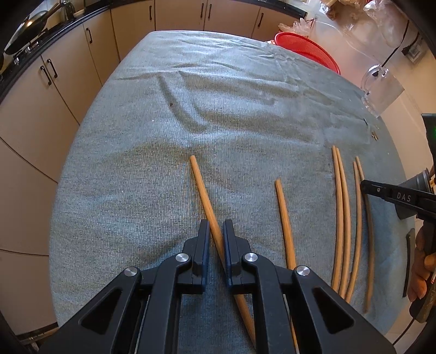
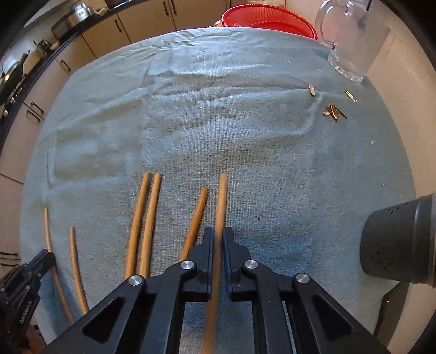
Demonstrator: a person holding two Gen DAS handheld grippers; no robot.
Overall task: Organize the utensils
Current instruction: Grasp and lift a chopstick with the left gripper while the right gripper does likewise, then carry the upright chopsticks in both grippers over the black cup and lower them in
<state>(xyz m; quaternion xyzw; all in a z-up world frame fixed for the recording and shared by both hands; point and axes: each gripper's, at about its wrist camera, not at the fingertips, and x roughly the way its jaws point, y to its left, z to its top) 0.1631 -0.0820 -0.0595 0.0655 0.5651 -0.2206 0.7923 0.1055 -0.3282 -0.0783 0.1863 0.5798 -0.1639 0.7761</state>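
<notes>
Several wooden chopsticks lie on a grey-blue towel. My left gripper is shut on one chopstick, which passes slantwise between its pads. A second chopstick lies just right of it. Two pairs lie further right. My right gripper is shut on the rightmost chopstick, which points away from me. Its partner lies just left, and a pair lies beyond that. The left gripper shows at the lower left of the right wrist view.
A dark perforated utensil holder stands at the right. A clear glass pitcher and a red basket stand at the far edge. Small wood scraps lie near the pitcher. Cabinets run along the left.
</notes>
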